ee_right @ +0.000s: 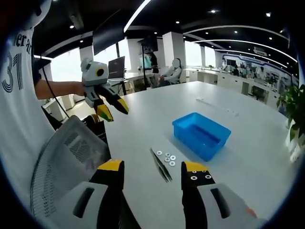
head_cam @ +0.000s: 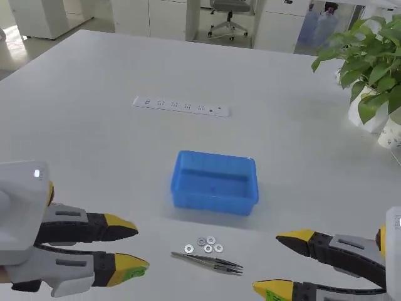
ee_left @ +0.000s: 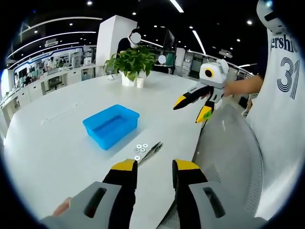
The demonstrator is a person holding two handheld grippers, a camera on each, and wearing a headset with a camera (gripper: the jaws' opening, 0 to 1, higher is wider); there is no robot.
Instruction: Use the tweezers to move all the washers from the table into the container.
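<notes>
Several small steel washers (head_cam: 204, 245) lie clustered on the white table, just in front of the blue plastic container (head_cam: 215, 182). Metal tweezers (head_cam: 210, 263) rest beside them, toward the near edge. My left gripper (head_cam: 134, 248) hovers open at the lower left, nothing between its yellow-tipped jaws. Open too, my right gripper (head_cam: 276, 262) hangs at the lower right. In the left gripper view the washers (ee_left: 139, 149), tweezers (ee_left: 151, 151) and container (ee_left: 111, 125) lie ahead, with the right gripper (ee_left: 193, 108) across. The right gripper view has washers (ee_right: 168, 158), tweezers (ee_right: 161, 165), container (ee_right: 201, 134) and the left gripper (ee_right: 114, 111).
A white power strip (head_cam: 182, 106) lies beyond the container. A potted green plant (head_cam: 371, 63) stands at the table's right edge. A grey mesh office chair (ee_right: 69, 157) sits at the near edge by the person. Bare tabletop surrounds the container.
</notes>
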